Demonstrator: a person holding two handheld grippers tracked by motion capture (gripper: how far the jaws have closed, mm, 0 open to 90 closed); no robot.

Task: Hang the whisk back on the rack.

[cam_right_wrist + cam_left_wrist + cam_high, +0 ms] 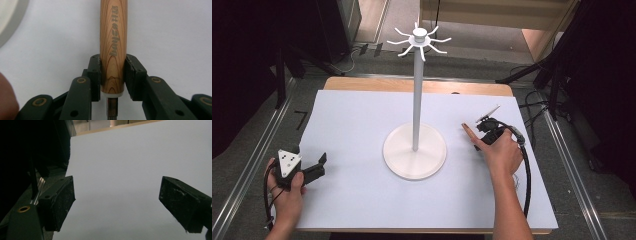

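The tool (113, 45) in hand has a round wooden handle with printed lettering, a pale collar at its near end and a metal shank below that (what the working end is cannot be told from the high view, where it shows as a thin pale blade or brush sticking up past the hand). It looks light and stiff, and the smooth varnished wood could twist or slide between flat pads, so the best hold is where it is held: across the thick handle near the collar, close to the balance point. The right gripper (113, 75) has its jaws clenched on that handle, one pad on each side, the wood running straight out ahead between them over the white counter (362, 200); the handle's far end points toward the stand (415, 150), whose round base lies ahead and to the left of the jaws. The left gripper (117, 202) rests low over the counter with its jaws released and wide apart, nothing between them, only bare white sheet ahead.
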